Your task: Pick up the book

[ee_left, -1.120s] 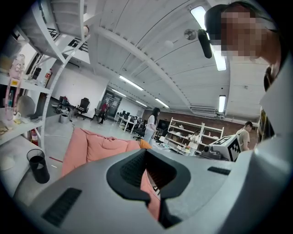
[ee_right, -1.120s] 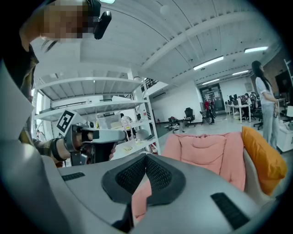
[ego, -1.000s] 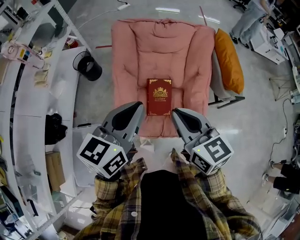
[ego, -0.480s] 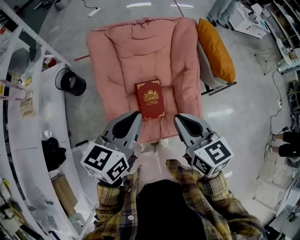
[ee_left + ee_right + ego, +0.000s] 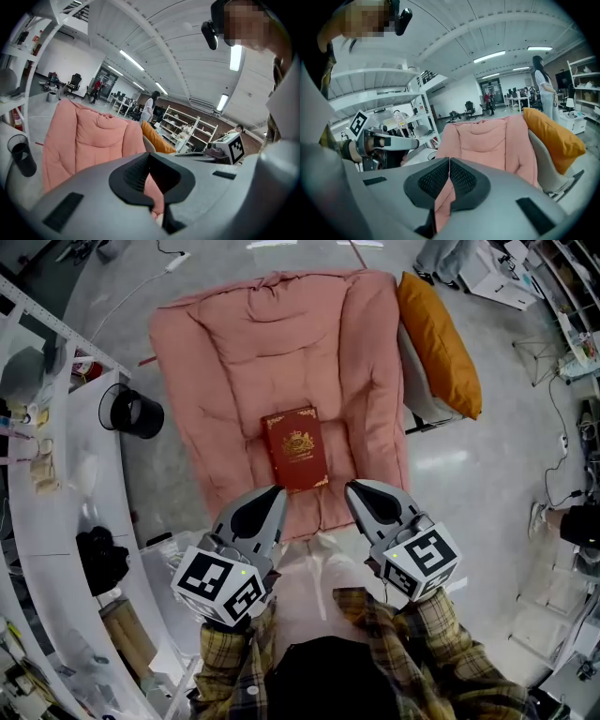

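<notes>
Operator: What is in front of me?
Guide: A pink chair. The book lies flat on its seat, cover up, near the front edge.
Operator: And the grippers?
Guide: Your left gripper and right gripper flank the book's near end, apart from it. Both pairs of jaws are pressed together, with nothing pinched between them.

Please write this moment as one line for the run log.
stage: before grasp | red book: flat on pink chair cushion, untouched | left gripper: shut, empty | right gripper: shut, empty
</notes>
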Available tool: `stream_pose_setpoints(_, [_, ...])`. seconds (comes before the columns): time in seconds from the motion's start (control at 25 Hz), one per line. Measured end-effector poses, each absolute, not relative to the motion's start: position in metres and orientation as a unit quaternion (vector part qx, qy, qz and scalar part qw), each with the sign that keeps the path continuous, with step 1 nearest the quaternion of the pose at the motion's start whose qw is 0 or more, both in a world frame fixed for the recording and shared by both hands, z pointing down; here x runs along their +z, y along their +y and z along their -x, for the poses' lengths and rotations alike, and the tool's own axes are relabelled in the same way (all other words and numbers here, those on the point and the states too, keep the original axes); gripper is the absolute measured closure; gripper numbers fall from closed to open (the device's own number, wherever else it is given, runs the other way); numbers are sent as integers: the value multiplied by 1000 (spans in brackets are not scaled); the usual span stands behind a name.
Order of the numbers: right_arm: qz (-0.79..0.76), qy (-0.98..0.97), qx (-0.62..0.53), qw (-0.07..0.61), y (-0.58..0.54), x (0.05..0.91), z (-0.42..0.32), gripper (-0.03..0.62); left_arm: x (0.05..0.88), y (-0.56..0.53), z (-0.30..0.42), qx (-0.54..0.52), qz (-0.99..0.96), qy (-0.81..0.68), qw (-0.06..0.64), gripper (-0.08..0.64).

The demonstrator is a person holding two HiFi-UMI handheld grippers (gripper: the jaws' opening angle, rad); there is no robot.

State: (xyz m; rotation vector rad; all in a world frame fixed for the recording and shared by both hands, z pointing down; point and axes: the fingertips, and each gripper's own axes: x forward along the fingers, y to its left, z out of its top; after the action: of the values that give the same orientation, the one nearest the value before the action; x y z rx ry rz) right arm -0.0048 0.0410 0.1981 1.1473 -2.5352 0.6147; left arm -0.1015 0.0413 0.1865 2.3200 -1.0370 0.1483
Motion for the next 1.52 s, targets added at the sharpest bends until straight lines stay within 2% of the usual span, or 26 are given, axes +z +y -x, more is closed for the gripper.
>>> stream_pose_setpoints(0.76, [-364,-868,300,157,-46,365,-12,564,329,-21,67,91,-846,-400,340,557])
stream_pose_setpoints(0.88, [-349,-865,319,169,-55,400,-10,501,354,-27,66,95,-840,-404,349,557])
stream_pose_setpoints(1.32, [-317,-835,397,211,-93,528,-2,356,443,-42,63,125,-824,-391,390,555])
stream_pose_setpoints(1.52, [-304,-819,438,211,-116,576,-9,320,467,-41,56,139,-824,-376,401,555])
